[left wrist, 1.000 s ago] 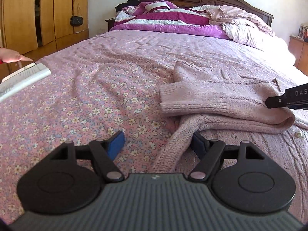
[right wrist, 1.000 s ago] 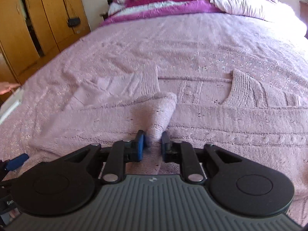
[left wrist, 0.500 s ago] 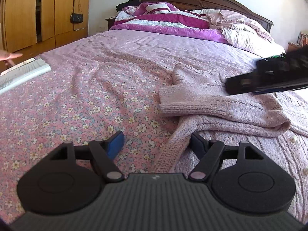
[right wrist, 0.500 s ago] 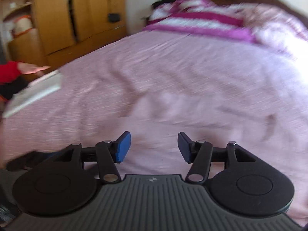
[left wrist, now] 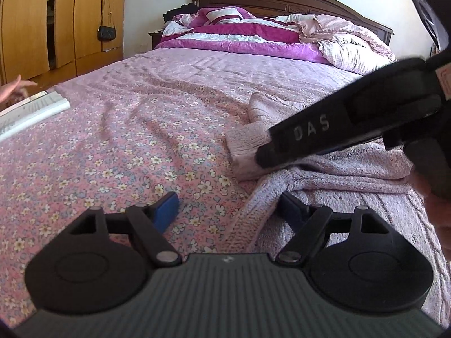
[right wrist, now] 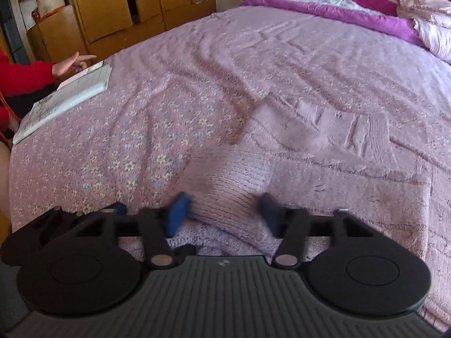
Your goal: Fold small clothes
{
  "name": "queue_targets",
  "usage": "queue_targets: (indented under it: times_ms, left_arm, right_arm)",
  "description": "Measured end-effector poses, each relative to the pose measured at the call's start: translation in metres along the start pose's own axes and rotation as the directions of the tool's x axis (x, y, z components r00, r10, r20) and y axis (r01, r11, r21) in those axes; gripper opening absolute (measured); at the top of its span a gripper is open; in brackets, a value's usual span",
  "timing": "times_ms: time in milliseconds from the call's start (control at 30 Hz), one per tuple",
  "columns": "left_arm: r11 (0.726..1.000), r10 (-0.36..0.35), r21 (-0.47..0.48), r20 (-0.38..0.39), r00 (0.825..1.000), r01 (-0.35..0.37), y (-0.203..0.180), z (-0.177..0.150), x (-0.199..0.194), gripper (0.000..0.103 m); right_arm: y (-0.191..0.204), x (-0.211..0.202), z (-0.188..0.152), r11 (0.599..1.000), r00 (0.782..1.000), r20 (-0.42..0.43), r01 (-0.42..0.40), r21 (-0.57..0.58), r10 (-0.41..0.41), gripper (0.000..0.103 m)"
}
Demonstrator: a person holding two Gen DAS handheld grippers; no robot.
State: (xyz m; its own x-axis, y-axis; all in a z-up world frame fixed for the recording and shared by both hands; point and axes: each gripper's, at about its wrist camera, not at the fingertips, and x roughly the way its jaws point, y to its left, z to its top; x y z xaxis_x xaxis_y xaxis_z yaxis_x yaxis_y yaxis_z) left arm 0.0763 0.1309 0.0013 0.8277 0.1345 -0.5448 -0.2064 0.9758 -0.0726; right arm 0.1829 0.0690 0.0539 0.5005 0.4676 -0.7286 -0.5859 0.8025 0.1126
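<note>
A pale pink knitted cardigan (left wrist: 324, 169) lies partly folded on the floral bedspread, also in the right wrist view (right wrist: 324, 163). Its sleeve cuff (right wrist: 222, 186) lies across the body, pointing left. My right gripper (right wrist: 222, 214) is open, its fingers straddling the cuff without closing on it. Its black body (left wrist: 338, 129) crosses the left wrist view above the sleeve. My left gripper (left wrist: 229, 208) is open and empty, low over the cardigan's near left edge.
An open book (right wrist: 64, 98) lies at the bed's left edge, with a person's hand and red sleeve (right wrist: 33, 73) beside it. A purple-and-white duvet (left wrist: 248, 36) is piled at the headboard. Wooden wardrobes (left wrist: 56, 19) stand to the left.
My right gripper let go of the sleeve fold, opened, swung left and came down around the sleeve cuff. My left gripper stayed open in place.
</note>
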Motion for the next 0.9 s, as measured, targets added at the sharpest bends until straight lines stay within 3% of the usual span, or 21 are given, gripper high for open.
queue_targets:
  times_ms: [33, 100, 267, 500, 600, 700, 767, 900]
  left_arm:
    - [1.000, 0.003, 0.006, -0.001, 1.000, -0.003, -0.001, 0.000, 0.000, 0.079]
    - [1.000, 0.007, 0.012, -0.002, 1.000, -0.007, -0.002, 0.000, 0.001, 0.079]
    - [1.000, 0.013, 0.022, -0.022, 1.000, -0.013, -0.003, 0.008, 0.001, 0.080]
    - [0.999, -0.011, 0.033, -0.010, 1.000, 0.011, -0.010, 0.025, 0.005, 0.080]
    - [0.998, 0.051, 0.024, 0.015, 0.999, -0.052, -0.012, 0.027, 0.006, 0.083]
    - [0.995, 0.087, -0.040, -0.006, 0.996, -0.087, -0.001, 0.025, 0.011, 0.083]
    - [0.994, 0.079, -0.072, -0.027, 0.997, -0.081, 0.006, 0.025, 0.012, 0.083]
    - [0.995, 0.055, -0.084, -0.043, 0.998, -0.058, 0.005, 0.024, 0.007, 0.082]
  right_arm:
    - [-0.001, -0.003, 0.000, 1.000, 1.000, 0.016, 0.008, 0.012, -0.008, 0.021]
    - [-0.003, -0.014, 0.003, 1.000, 0.998, 0.064, 0.013, 0.019, -0.014, 0.009]
    - [-0.030, -0.065, 0.015, 0.995, 0.975, 0.214, 0.046, 0.086, -0.064, 0.009]
    - [-0.101, -0.150, 0.015, 0.966, 0.908, 0.365, 0.130, 0.222, -0.206, 0.008]
    - [-0.135, -0.180, 0.001, 0.938, 0.874, 0.396, 0.160, 0.308, -0.280, 0.008]
    - [-0.170, -0.204, -0.028, 0.897, 0.847, 0.404, 0.174, 0.406, -0.347, 0.008]
    - [-0.193, -0.213, -0.051, 0.871, 0.846, 0.385, 0.169, 0.460, -0.368, 0.008]
    - [-0.240, -0.205, -0.107, 0.783, 0.874, 0.286, 0.155, 0.602, -0.393, 0.009]
